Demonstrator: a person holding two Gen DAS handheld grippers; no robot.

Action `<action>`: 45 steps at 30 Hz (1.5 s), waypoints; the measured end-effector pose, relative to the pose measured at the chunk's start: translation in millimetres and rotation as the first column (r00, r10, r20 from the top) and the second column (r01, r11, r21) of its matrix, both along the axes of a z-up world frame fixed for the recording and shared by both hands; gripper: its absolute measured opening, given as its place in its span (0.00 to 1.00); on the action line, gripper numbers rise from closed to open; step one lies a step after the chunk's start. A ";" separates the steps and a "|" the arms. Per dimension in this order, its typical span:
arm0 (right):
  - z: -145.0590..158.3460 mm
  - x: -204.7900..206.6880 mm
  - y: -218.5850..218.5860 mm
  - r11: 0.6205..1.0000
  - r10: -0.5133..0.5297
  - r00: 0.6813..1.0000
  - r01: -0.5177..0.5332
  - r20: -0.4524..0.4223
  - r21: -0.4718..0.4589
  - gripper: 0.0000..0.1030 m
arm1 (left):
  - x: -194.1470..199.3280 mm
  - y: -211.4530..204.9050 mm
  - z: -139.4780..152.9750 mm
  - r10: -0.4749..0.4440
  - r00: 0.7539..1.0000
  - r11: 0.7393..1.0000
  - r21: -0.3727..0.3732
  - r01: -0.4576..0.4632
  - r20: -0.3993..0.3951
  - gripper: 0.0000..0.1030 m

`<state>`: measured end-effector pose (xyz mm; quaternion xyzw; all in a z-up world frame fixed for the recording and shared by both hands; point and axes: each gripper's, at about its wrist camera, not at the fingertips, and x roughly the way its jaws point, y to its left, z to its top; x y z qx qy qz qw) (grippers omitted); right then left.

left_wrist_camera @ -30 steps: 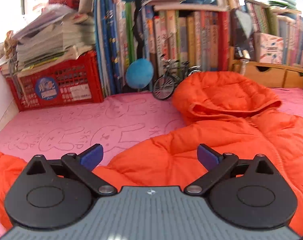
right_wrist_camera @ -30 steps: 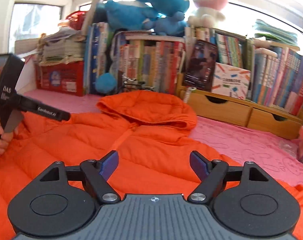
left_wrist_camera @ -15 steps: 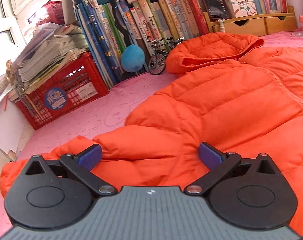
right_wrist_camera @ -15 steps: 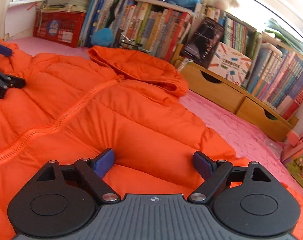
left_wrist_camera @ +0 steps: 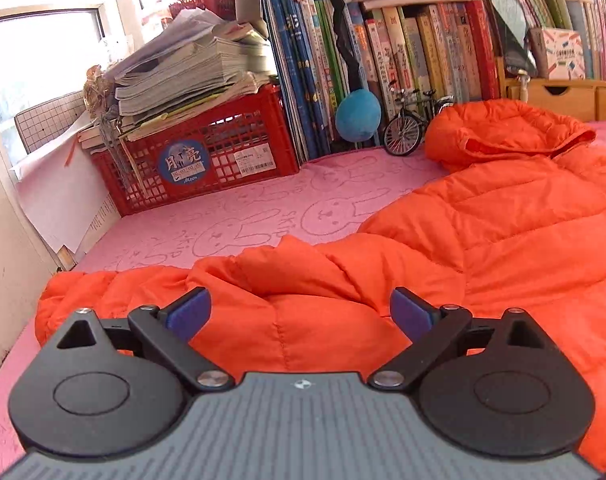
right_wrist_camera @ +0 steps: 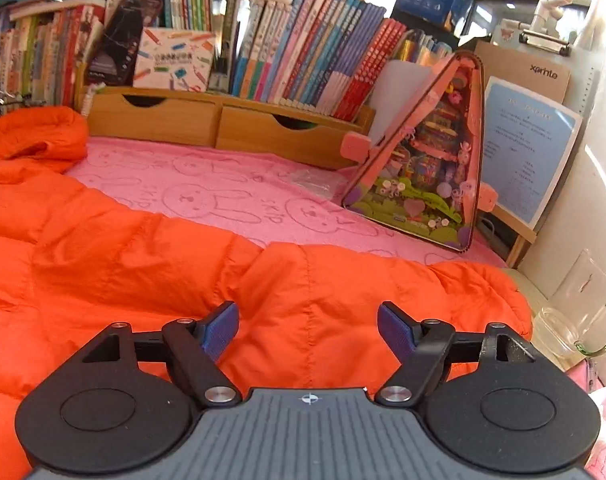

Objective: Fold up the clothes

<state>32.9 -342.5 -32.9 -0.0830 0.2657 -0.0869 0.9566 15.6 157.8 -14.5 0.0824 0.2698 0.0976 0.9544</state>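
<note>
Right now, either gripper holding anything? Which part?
Nothing held. The left gripper and right gripper are both open, each poised over a sleeve of the puffy orange hooded jacket, not clamping fabric.

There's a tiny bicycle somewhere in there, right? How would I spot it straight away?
Start at the long row of upright books behind the pink rabbit-print cloth. At their foot, between a round blue plush ball and the orange puffer jacket's hood, stands the small black metal model bicycle. Its thin spoked wheels set it apart from its soft neighbours.
</note>
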 end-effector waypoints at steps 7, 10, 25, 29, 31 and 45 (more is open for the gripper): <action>19.9 -131.8 93.0 0.942 0.118 0.922 -0.222 0.369 0.252 0.95 | -113.4 -58.3 16.7 0.034 0.969 0.973 -0.228 0.023 0.243 0.98; -5.5 -177.4 136.6 0.921 0.190 0.894 -0.305 0.405 0.243 0.95 | -142.2 -88.6 -4.0 0.034 0.962 0.972 -0.233 0.031 0.271 0.98; -67.1 -211.8 184.4 0.945 0.302 0.872 -0.327 0.385 -0.002 0.99 | -151.8 -132.1 -71.1 -0.006 0.954 0.992 0.124 -0.032 0.299 1.00; -71.0 -207.6 162.2 0.961 0.249 0.887 -0.277 0.389 0.016 0.99 | -151.0 -112.4 -71.9 0.035 0.950 0.988 0.135 -0.080 0.310 1.00; -72.3 -207.0 145.6 0.972 0.206 0.897 -0.232 0.392 0.021 0.99 | -150.8 -102.6 -72.4 0.051 0.949 0.986 0.137 -0.098 0.312 1.00; -70.4 -196.9 42.4 0.982 -0.177 0.924 0.189 0.340 0.000 0.99 | -144.7 -26.7 -64.5 0.260 0.930 0.935 0.173 -0.310 0.261 1.00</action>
